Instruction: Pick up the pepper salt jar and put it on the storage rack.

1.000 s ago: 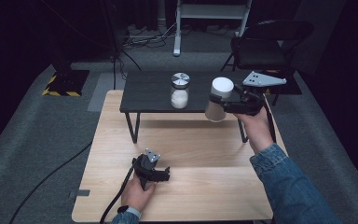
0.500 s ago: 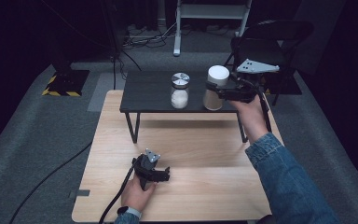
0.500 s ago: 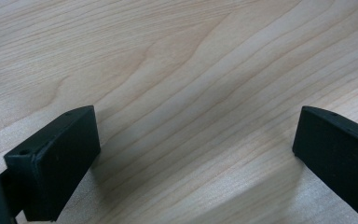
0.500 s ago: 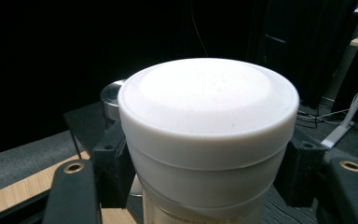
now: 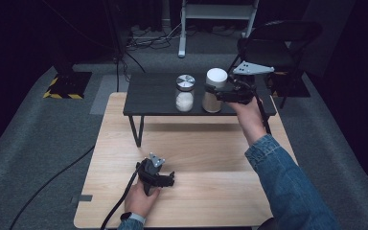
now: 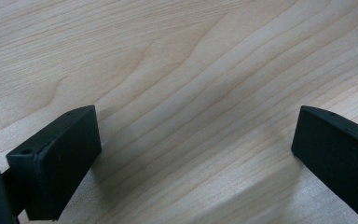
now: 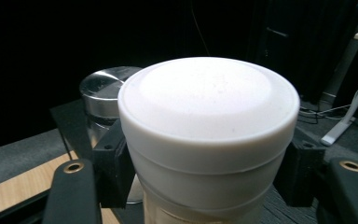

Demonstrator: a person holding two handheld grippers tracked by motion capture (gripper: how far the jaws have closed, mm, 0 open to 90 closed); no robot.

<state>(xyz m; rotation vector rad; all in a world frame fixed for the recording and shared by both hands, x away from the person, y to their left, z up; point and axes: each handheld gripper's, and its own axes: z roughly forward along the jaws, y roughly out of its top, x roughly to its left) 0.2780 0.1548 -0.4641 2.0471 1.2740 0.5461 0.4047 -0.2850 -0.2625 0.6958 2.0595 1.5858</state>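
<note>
While your right gripper (image 5: 219,92) clamps the white-lidded jar (image 5: 215,89), the high view puts that jar over the dark shelf (image 5: 153,96), just right of the silver-lidded jar (image 5: 185,93). A second ago you held it farther right, off the shelf's right end; since then you have brought it leftward above the shelf top. You cannot tell from this view whether its base is down on the shelf or a little above it. Your left gripper (image 5: 165,180) rests on the light wooden table (image 5: 211,148) near its front edge, in the same spot as a second ago.

From the left gripper view, your left gripper (image 6: 193,154) has its jaws spread wide with nothing between them, just bare table (image 6: 182,70).

Seen in the right gripper view, your right gripper (image 7: 205,177) is closed firmly on the jar (image 7: 209,121), one black pad on each side just under the lid. The silver-lidded jar (image 7: 105,88) stands close behind it to the left, near but apart.

Judging by that shift, you are placing this jar beside its neighbour. What remains is to settle it flat on the shelf and let go, with enough gap that you do not knock the other jar.
</note>
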